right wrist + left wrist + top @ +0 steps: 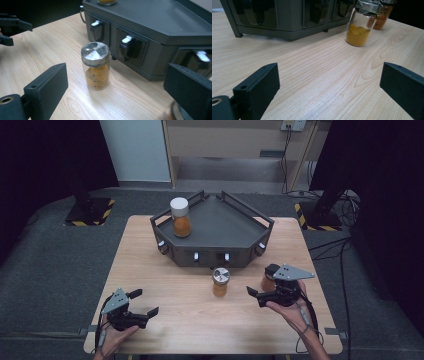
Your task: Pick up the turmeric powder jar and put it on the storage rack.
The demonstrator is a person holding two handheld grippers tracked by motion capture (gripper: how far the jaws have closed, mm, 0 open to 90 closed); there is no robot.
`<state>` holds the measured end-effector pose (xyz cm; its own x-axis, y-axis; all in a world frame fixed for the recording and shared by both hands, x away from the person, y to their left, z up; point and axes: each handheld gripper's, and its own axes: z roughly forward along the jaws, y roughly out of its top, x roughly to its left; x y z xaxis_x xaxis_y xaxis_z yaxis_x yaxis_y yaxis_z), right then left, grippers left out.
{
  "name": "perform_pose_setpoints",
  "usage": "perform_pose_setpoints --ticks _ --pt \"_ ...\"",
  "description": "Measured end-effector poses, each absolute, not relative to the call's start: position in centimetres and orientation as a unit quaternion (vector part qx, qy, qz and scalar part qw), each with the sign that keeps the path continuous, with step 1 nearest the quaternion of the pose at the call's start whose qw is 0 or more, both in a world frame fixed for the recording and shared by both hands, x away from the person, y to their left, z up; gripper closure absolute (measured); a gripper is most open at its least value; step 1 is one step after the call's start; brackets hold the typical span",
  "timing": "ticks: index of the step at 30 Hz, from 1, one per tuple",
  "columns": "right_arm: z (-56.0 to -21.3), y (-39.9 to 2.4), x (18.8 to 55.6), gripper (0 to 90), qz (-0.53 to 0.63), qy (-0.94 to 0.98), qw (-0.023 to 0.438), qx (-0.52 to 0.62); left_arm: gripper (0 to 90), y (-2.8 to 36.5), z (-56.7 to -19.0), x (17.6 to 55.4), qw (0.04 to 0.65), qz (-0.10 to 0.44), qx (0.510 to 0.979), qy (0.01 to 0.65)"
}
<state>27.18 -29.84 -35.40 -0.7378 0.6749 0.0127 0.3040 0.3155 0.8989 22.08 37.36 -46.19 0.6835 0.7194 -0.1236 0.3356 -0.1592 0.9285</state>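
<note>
Resting position: both grippers sit low over the near half of the desk (pixel 150 255), each held in a hand.
Left gripper (pixel 143 302): near the front left corner of the desk; jaws spread wide, nothing between them, bare wood under them in the left gripper view.
Right gripper (pixel 261 281): near the right edge of the desk; jaws spread wide, holding nothing.
Foil-capped jar (pixel 95 68): upright on the desk, orange powder inside; stands just in front of the rack's front face, between the two grippers, ahead of the right gripper's jaws and clear of them.
Second jar (pixel 382 14): upright by the right gripper, partly hidden under it in the high view.
Rack (pixel 220 227): dark angular tray unit at the far middle of the desk.
White-capped jar (pixel 180 217): upright on the rack's top, left side.
</note>
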Motion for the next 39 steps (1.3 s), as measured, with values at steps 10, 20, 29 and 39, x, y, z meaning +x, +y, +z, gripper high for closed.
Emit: perform_pose_setpoints --ticks 10,20,29,39 --pt "-36.1 -28.2 29.1 6.0 0.499 0.793 0.172 0.304 2.1 37.3 -46.2 22.1 0.542 0.177 0.741 0.355" --pt "-36.1 -26.5 30.5 6.3 0.497 0.801 0.164 0.29 2.1 37.3 -46.2 22.1 0.541 0.176 0.743 0.353" --pt "-36.7 -25.1 31.7 6.7 0.495 0.807 0.154 0.285 2.1 37.3 -46.1 22.1 0.54 0.178 0.744 0.353" --pt "-37.7 -23.6 32.6 7.3 0.491 0.811 0.145 0.282 2.2 37.2 -46.1 22.1 0.539 0.179 0.744 0.352"
